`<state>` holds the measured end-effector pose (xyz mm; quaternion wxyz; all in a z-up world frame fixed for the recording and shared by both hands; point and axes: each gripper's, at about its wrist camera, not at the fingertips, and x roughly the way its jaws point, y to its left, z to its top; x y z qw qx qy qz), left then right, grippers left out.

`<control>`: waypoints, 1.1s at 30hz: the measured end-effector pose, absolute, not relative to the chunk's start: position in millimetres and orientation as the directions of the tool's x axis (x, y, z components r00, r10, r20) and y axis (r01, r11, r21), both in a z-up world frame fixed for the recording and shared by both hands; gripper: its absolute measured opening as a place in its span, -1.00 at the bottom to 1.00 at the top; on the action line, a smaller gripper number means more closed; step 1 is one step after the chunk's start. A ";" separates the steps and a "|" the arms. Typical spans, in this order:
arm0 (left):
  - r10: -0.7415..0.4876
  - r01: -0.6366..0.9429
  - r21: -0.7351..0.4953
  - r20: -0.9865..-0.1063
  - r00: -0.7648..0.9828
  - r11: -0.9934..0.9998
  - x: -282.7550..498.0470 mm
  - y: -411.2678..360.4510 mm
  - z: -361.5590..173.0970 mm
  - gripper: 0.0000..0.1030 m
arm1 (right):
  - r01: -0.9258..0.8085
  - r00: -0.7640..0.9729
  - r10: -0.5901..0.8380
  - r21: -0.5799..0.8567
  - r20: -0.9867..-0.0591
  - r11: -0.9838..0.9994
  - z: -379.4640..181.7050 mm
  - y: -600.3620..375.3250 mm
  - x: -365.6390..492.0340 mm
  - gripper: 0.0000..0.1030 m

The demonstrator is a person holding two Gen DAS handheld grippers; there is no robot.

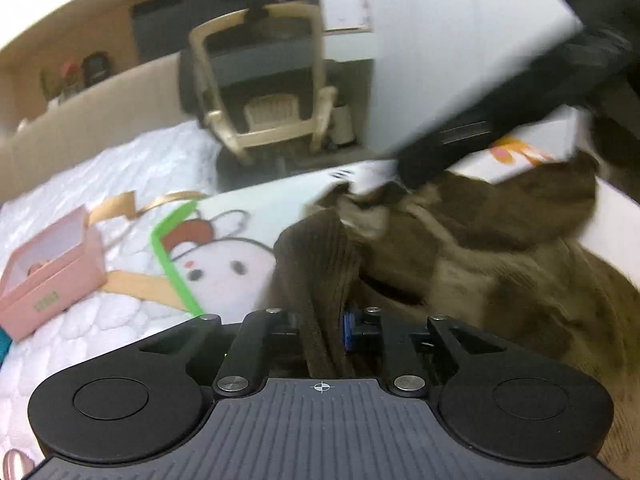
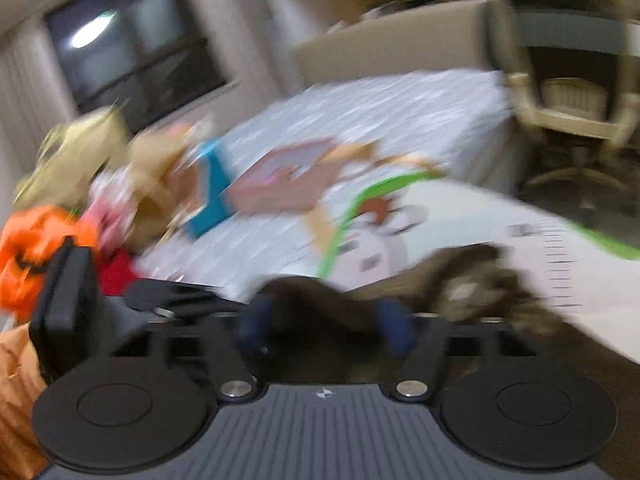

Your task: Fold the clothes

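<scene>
- Left tongs (image 1: 326,326): closing on a ribbed band of the garment (image 1: 460,248), which is running straight up between the fingers; the pinch looks meant to carry one edge so the cloth can be lifted and spread.
- Right tongs (image 2: 328,322): appearing to be pinching a dark fold between the blue pads (image 2: 394,330), though the right wrist view is heavily smeared, so the hold is a judgement. In the left wrist view the same tool is showing as a black bar (image 1: 476,136) reaching down to the far edge of the cloth.
- Garment: brown, soft, ribbed like corduroy or knit at the gripped band, with a paler lining showing in the crumpled middle. It is lying bunched on the board (image 1: 240,240), partly raised at two ends, not yet flat.
- Board: smooth white sheet with a green border and a cartoon rabbit, lying on the bed (image 1: 132,168); probably serving as the folding surface.
- Bed: white quilted cover, puffy stitching.
- Pink box (image 1: 48,272): rigid, rectangular, sitting left of the board, clear of the work.
- Chair (image 1: 264,92): cream frame, standing beyond the bed.
</scene>
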<state>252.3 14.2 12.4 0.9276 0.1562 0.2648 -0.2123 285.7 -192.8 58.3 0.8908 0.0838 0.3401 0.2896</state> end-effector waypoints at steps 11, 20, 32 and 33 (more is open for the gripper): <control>0.000 0.119 0.148 -0.626 0.780 0.982 349.7 141.7 -17.0 -0.77 | -0.096 0.562 0.529 0.586 -0.635 0.805 -33.8 -266.3 350.4 0.31; -0.004 -0.005 -0.013 -0.616 0.788 1.000 328.1 202.8 -10.6 0.76 | -0.177 0.492 0.583 0.581 -0.646 0.794 -41.4 -183.5 444.3 0.57; -0.481 0.270 -0.430 -0.523 0.704 0.861 334.3 165.8 14.9 0.88 | -0.146 0.670 0.425 0.452 -0.609 0.880 -21.6 -239.6 421.3 0.56; -0.495 0.288 -0.424 -0.538 0.682 0.859 334.7 154.3 12.7 0.88 | -0.146 0.696 0.379 0.397 -0.610 0.906 -17.6 -248.4 406.0 0.57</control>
